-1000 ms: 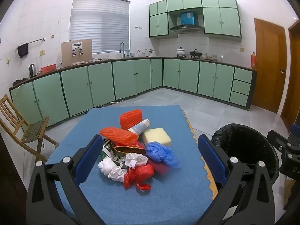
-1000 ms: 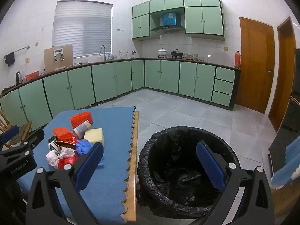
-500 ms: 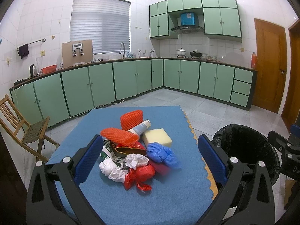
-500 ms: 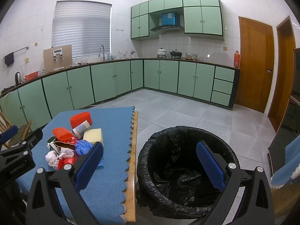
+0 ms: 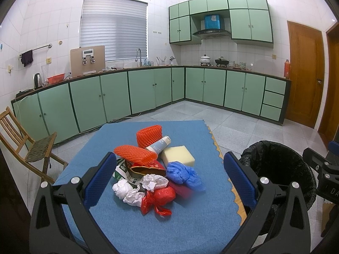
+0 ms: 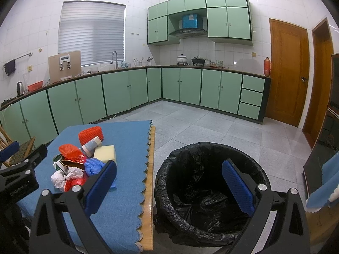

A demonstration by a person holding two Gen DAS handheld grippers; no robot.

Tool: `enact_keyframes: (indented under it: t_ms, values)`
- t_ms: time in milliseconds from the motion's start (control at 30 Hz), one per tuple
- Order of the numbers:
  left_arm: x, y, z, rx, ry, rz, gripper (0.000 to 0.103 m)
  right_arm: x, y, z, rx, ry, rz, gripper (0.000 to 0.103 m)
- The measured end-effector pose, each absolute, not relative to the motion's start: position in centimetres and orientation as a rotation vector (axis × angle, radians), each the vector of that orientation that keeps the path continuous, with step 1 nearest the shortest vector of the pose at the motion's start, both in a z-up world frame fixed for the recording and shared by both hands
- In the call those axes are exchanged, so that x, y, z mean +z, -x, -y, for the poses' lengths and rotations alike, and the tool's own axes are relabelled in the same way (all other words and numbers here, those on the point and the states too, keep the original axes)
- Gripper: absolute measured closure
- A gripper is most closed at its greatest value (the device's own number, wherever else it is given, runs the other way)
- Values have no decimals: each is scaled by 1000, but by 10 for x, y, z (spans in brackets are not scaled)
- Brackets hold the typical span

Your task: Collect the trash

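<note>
A heap of trash lies on the blue-covered table: two orange foam nets, a paper cup, a yellow sponge, a blue plastic glove, white crumpled paper, a red bag and a torn carton. My left gripper is open and empty, hovering just before the heap. My right gripper is open and empty above the black-lined trash bin. The heap also shows in the right wrist view.
The bin stands on the tiled floor right of the table. A wooden folding chair stands at the left. Green cabinets line the far walls. A wooden door is at the right.
Both grippers have held nearly still; the left one has drifted very slightly. Nothing was taken hold of or let go.
</note>
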State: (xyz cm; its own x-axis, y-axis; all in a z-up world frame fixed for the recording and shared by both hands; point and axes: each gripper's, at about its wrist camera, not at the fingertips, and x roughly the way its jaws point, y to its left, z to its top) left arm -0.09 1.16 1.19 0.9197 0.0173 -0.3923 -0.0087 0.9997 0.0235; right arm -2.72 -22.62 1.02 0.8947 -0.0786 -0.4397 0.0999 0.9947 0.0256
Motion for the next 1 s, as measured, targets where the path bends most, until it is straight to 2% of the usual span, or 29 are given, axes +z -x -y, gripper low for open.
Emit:
enact_keyframes:
  t_ms: [1000]
  values:
    - [12, 2, -11, 14, -24, -402, 5, 9, 28, 231, -98, -55, -457, 6]
